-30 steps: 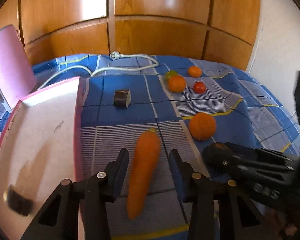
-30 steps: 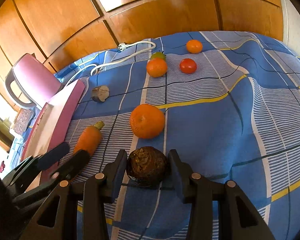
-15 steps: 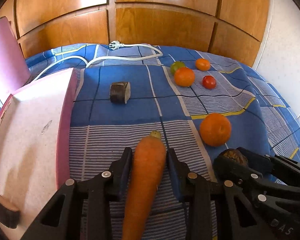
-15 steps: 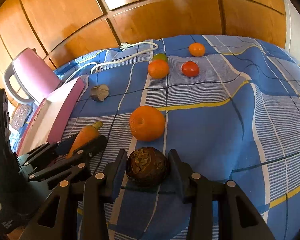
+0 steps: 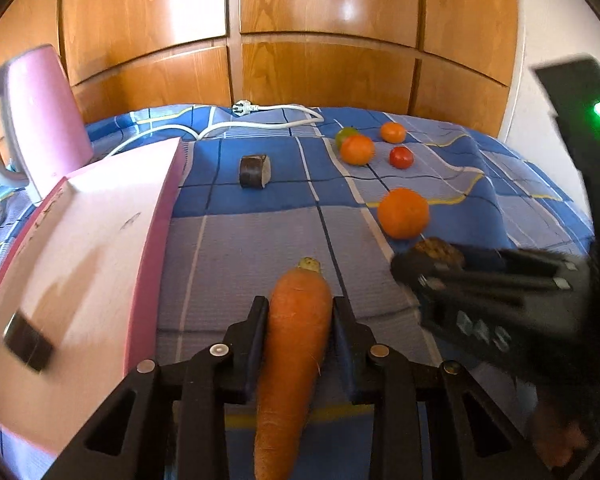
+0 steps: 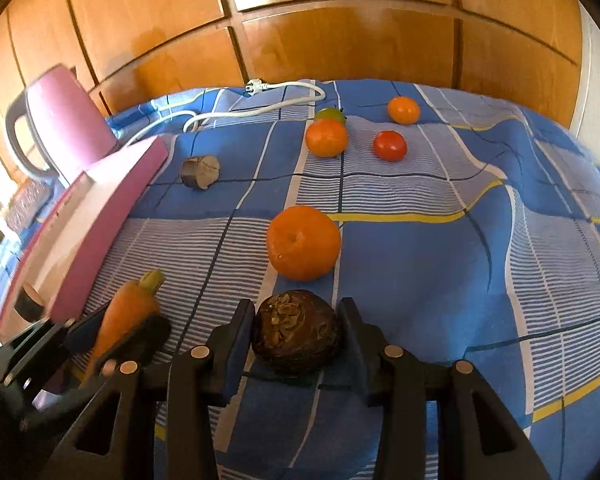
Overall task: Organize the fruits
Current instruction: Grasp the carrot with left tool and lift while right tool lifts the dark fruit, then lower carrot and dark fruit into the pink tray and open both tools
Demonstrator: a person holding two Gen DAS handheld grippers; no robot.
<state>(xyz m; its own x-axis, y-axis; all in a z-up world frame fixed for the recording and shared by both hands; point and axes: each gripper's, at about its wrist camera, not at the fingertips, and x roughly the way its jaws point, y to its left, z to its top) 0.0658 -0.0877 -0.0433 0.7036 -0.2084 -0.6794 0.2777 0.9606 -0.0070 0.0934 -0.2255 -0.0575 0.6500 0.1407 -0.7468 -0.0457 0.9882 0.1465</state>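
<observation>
Carrot (image 5: 298, 344): lower centre of the left wrist view, stem end up, lying on the blue checked cloth (image 5: 260, 248)
Left gripper (image 5: 300, 320): jaws have just been closing, both pads now pressed to the carrot's sides
Dark round fruit (image 6: 296, 330): lower centre of the right wrist view
Right gripper (image 6: 298, 332): narrow, pads against the dark fruit
Large orange (image 6: 303, 242): just above the dark fruit
Pink tray (image 5: 80, 248): left of the frame, beside the carrot

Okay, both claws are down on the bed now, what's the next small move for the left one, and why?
Probably lift it straight up a little. The left claw has just been closing, and its fingers now press both sides of the carrot, which lies on the checked bedspread. A small lift would test the grip.
</observation>
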